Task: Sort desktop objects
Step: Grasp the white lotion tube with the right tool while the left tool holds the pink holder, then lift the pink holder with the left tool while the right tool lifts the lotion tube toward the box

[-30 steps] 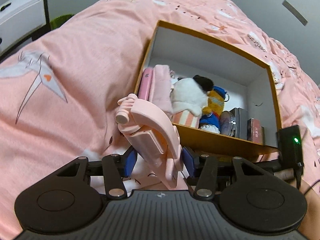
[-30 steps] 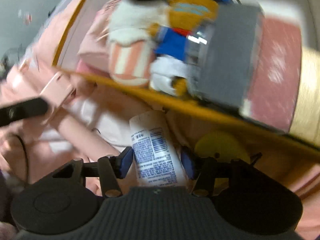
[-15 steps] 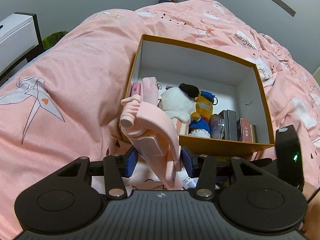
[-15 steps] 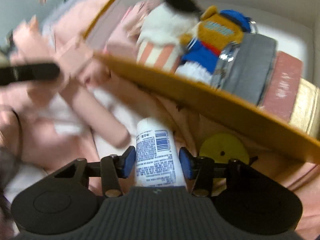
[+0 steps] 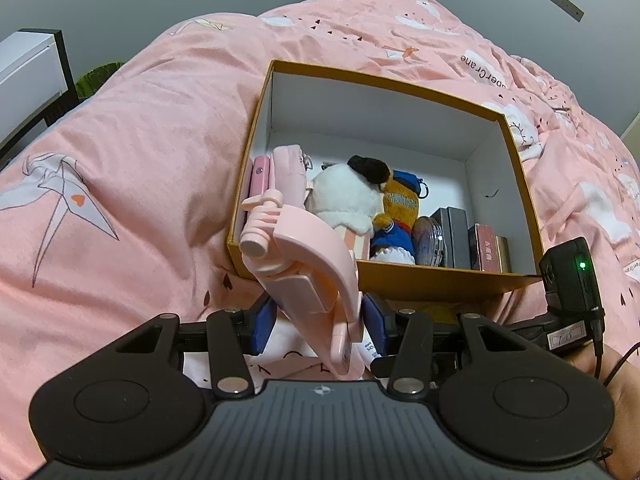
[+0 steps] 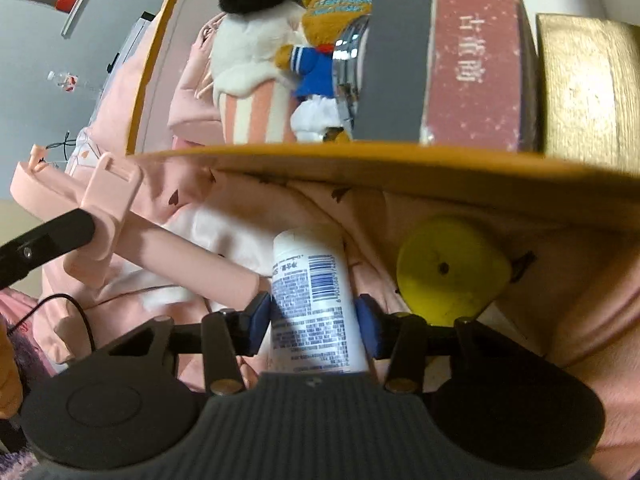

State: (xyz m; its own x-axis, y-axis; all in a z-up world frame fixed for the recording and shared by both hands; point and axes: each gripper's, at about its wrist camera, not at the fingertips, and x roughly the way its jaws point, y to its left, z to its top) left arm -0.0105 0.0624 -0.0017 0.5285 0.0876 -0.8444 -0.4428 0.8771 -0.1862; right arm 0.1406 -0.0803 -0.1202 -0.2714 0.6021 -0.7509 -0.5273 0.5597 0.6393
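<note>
White tube [image 6: 314, 304] between right tool's [image 6: 316, 316] blue pads [image 6: 260, 316]

The left wrist camera is looking forward and downward along its fingers, from somewhat back, taking in the whole open orange cardboard box [image 5: 436, 280] on the pink printed bedspread [image 5: 140, 152]. The right wrist camera is sitting much closer and lower, facing the box's near wall [image 6: 380, 160]. Both are sharing the white-and-black plush toy [image 5: 348, 196] [image 6: 256, 48] and the neighbouring boxed items.
</note>
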